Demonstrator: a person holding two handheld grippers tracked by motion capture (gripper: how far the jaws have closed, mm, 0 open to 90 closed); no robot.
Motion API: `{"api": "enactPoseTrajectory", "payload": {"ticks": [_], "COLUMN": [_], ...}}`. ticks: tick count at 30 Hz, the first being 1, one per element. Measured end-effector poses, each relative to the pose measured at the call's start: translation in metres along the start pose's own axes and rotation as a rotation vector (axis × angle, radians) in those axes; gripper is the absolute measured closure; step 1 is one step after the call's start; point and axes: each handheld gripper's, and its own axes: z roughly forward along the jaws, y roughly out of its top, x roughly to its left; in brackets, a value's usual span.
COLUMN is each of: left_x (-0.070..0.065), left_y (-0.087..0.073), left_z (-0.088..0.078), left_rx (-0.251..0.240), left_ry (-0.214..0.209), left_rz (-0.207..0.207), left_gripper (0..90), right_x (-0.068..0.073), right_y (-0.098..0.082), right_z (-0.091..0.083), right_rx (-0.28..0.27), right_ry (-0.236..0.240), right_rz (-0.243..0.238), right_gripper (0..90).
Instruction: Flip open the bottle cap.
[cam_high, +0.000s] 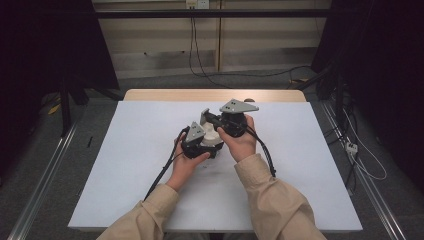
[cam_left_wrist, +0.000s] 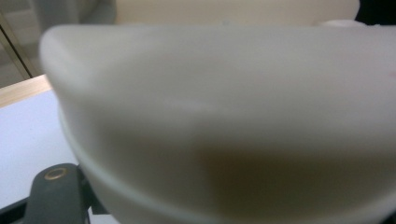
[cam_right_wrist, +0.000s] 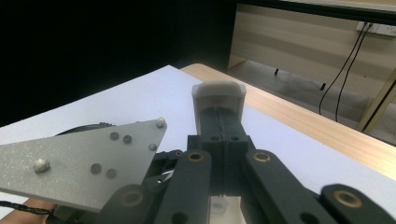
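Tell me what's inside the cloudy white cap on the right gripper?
The right gripper has its two black jaws pressed together inside the cap; they show through it. Its frosted top hides anything above them.

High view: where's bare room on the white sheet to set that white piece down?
The white sheet is bare left of the left gripper out to its left edge, and right of the right gripper out to its right edge. The strip toward the wooden table edge is free too. It is crowded at centre, where the hands and the white piece meet.
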Motion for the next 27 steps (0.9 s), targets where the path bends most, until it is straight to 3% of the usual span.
{"api": "enactPoseTrajectory", "payload": {"ticks": [27], "left_x": [0.0], "left_y": [0.0], "left_z": [0.0], "left_rx": [0.002], "left_ry": [0.007], "left_rz": [0.005], "left_gripper": [18.7], "right_x": [-0.001], "right_y": [0.005], "right_z": [0.014], "right_rx": [0.0], "right_ry": [-0.004], "right_rz": [-0.003], "right_gripper": [90.0]}}
